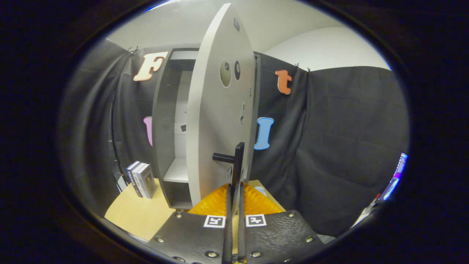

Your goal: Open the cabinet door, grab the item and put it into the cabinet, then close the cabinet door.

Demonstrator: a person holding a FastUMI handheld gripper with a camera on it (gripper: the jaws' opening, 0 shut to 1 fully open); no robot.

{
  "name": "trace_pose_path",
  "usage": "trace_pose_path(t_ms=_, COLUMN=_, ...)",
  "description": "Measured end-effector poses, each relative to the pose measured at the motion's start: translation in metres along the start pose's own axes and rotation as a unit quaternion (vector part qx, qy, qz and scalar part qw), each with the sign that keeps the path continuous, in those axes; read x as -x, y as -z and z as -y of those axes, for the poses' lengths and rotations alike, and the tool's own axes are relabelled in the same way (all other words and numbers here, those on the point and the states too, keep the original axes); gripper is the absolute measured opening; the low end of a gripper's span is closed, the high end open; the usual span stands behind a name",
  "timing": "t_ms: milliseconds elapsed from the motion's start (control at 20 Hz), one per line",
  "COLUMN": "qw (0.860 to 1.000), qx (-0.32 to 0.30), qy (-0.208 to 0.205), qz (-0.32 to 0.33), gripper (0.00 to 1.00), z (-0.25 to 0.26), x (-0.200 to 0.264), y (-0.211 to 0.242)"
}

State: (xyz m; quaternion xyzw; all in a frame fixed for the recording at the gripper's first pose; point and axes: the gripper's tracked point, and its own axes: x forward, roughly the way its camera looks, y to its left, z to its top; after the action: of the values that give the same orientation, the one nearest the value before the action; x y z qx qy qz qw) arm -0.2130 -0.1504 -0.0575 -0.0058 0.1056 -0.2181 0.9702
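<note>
On the pale wooden table [135,216], three grey boxed items [141,179] stand left of the tall grey cabinet [163,121]. Its grey door [216,121] stands half open. The gripper [235,190] fingers are closed tight around the door's black bar handle [238,165].

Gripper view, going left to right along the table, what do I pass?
Small stack of books → open cabinet with its shelf → door, swung toward the camera → black handle, which the gripper is shut on.
</note>
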Motion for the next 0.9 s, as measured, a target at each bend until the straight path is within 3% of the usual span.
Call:
trace_pose_path(t_ms=300, qw=0.998, qx=0.031, qy=0.063, qz=0.000, gripper=0.10, z=0.056, x=0.000, y=0.002)
trace_pose_path(t_ms=600, qw=0.997, qx=-0.022, qy=0.074, qz=-0.015, gripper=0.07, z=0.096, x=-0.004, y=0.010)
trace_pose_path(t_ms=650, qw=0.997, qx=-0.025, qy=0.078, qz=-0.018, gripper=0.12, z=0.101, x=-0.001, y=0.012)
trace_pose_path(t_ms=900, qw=0.992, qx=0.009, qy=0.129, qz=-0.003, gripper=0.14, z=0.131, x=0.019, y=0.010)
